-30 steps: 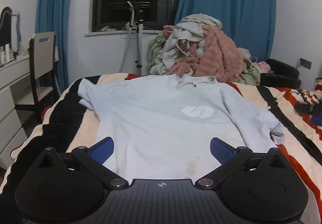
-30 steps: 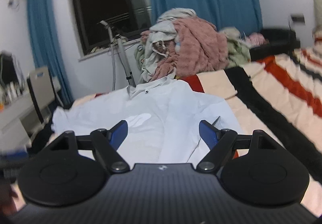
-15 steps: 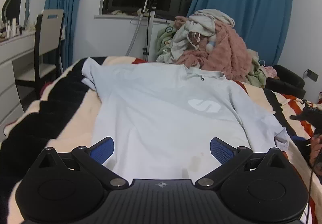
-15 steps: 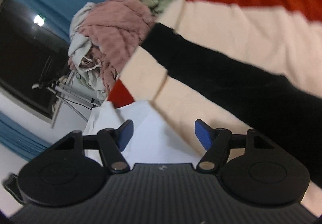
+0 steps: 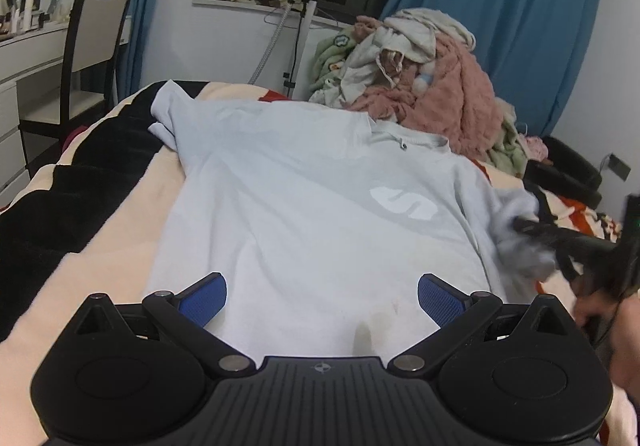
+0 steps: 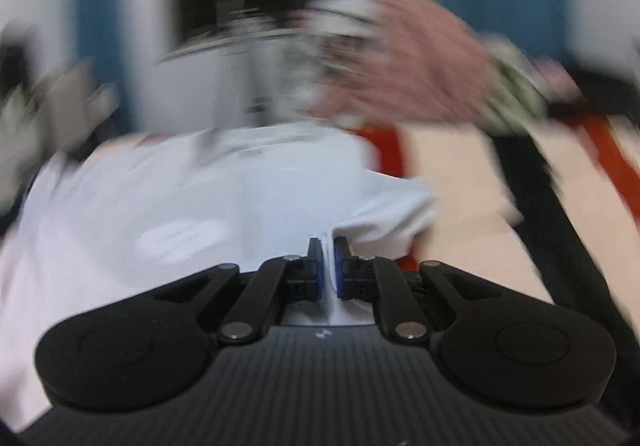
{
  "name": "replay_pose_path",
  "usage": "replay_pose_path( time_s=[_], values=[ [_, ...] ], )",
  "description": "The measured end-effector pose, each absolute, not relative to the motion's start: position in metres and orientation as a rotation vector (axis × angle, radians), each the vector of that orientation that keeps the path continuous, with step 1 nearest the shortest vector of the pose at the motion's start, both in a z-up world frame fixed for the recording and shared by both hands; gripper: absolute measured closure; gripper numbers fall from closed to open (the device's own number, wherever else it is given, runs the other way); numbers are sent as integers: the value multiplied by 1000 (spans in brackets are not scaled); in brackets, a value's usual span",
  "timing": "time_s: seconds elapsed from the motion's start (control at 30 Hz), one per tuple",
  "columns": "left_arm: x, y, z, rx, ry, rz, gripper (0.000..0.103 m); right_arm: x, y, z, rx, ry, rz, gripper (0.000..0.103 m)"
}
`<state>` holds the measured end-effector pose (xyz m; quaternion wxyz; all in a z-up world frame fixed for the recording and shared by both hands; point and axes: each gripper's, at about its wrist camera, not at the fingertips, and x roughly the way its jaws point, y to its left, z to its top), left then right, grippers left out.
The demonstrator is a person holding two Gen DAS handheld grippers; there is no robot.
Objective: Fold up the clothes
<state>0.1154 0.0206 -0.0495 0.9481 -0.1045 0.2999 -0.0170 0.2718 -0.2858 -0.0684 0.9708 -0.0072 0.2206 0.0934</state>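
Observation:
A pale blue polo shirt (image 5: pixel 304 205) with a white logo lies flat on the striped bed, collar far, hem near me. My left gripper (image 5: pixel 322 296) is open and empty, held just above the hem. My right gripper (image 6: pixel 327 266) is shut on the shirt's right sleeve (image 6: pixel 392 213) and lifts the bunched cloth. In the left wrist view the right gripper (image 5: pixel 532 230) shows at the right edge with the sleeve (image 5: pixel 520 242) raised. The right wrist view is blurred by motion.
A heap of pink and white laundry (image 5: pixel 424 81) sits at the bed's far end. A desk and chair (image 5: pixel 96 45) stand at the left. A stand (image 5: pixel 300 25) rises by the dark window. A black chair (image 5: pixel 568 173) is at the right.
My right gripper has swung back to the shirt, closed on the right sleeve and lifted it. My left gripper stays open and has edged to the left over the hem.

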Motion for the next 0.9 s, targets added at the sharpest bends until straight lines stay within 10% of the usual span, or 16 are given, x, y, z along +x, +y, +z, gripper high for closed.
replay_pose_path(
  time_s=[0.23,0.37,0.9],
  values=[
    [114,24,-49,-236,595,-19,0,267,-202,-89,-178,536,429,87],
    [115,23,-48,-251,601,-25,0,253,-214,-74,-57,510,512,43],
    [114,20,-51,-266,608,-46,0,286,-274,-80,333,507,390,49]
  ],
)
